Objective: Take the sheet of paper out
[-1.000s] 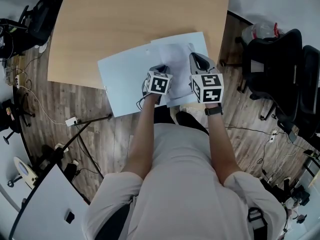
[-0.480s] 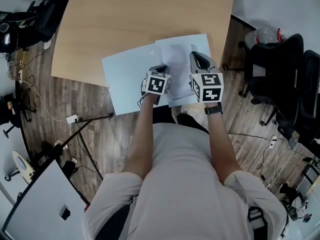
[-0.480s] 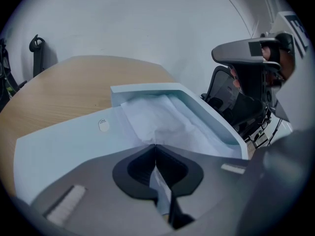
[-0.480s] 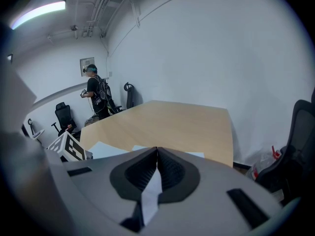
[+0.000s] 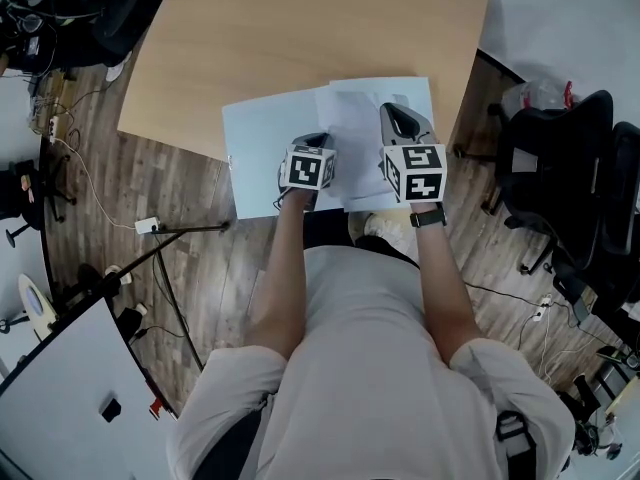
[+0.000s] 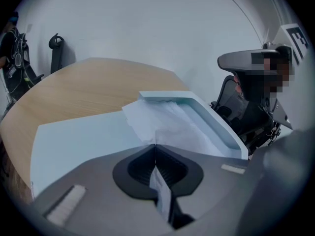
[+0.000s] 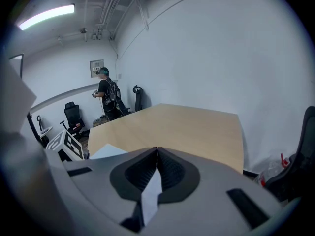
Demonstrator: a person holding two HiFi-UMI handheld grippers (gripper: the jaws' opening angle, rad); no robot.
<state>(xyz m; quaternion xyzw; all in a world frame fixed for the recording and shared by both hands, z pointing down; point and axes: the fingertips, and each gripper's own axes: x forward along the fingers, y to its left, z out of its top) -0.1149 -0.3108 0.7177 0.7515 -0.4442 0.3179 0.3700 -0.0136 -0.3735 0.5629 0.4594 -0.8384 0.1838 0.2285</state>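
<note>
A pale blue folder [image 5: 262, 148] lies at the near edge of the wooden table [image 5: 300, 28]. A white, slightly crumpled sheet of paper [image 5: 352, 126] lies in it. My left gripper [image 5: 318, 142] is shut on the near edge of the sheet [image 6: 162, 124], and a strip of paper shows between its jaws [image 6: 155, 144]. The right gripper [image 5: 393, 111] holds the folder's raised cover [image 6: 216, 124] at its right side. In the right gripper view the jaws [image 7: 157, 149] are shut with a pale strip pinched between them.
Black office chairs [image 5: 560, 158] stand to the right of the table. Cables and a tripod leg [image 5: 160, 243] lie on the wooden floor at the left. A white board [image 5: 70, 388] fills the lower left. A person [image 7: 106, 95] stands far back in the room.
Both grippers have lifted a little, with the sheet and the folder's cover still in them. The head view has shifted, so the table now sits farther right.
</note>
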